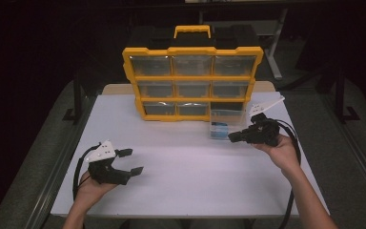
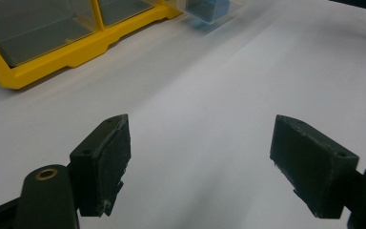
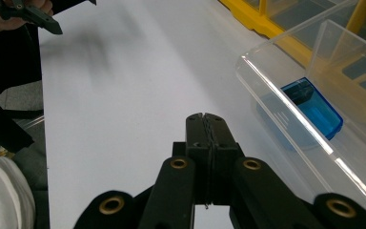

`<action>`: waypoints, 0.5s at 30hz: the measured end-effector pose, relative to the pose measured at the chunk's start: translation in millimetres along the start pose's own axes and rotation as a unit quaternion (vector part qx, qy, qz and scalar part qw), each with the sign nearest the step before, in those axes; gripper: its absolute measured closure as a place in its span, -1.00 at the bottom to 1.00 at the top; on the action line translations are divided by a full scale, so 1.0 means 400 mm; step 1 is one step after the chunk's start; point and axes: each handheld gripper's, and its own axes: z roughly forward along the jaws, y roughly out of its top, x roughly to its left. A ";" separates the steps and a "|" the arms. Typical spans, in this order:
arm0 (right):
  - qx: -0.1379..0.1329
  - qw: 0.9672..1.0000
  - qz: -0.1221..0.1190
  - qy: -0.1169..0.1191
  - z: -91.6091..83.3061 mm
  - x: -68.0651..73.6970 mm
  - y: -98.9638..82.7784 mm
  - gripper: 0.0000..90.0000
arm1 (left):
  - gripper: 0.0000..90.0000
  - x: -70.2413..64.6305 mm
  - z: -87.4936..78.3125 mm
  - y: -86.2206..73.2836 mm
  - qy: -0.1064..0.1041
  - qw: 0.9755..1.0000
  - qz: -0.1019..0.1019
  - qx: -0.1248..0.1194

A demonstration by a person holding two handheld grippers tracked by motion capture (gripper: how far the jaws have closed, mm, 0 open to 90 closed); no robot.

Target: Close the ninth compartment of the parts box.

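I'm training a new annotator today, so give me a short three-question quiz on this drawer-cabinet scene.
1. True or false: the right gripper is shut with nothing between its jaws.
2. What colour is the item inside the clear drawer on the table?
3. Which cabinet slot is empty: A top left, B middle centre, C bottom right?

Key: 1 true; 2 blue; 3 C.

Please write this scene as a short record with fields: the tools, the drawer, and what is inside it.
left tool: open, nothing between the jaws, above bare table
right tool: shut, holds nothing, beside the drawer
drawer: clear plastic, pulled out of the yellow organizer, resting on the table
contents: one blue box
organizer: bottom right slot empty
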 end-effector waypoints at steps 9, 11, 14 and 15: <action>0.006 1.000 0.002 -0.004 0.018 -0.009 -0.015 0.97 | -0.53 0.000 -0.005 0.000 0.003 1.000 -0.003 0.000; 0.006 1.000 0.003 -0.005 0.021 -0.011 -0.020 0.97 | -0.53 0.000 -0.003 -0.001 0.003 1.000 -0.004 0.001; 0.006 1.000 0.006 -0.007 0.024 -0.013 -0.024 0.97 | -0.53 -0.001 -0.002 -0.002 0.003 1.000 -0.004 -0.002; 0.005 1.000 0.007 -0.008 0.027 -0.014 -0.028 0.97 | -0.53 -0.001 -0.006 -0.004 0.003 1.000 -0.003 0.000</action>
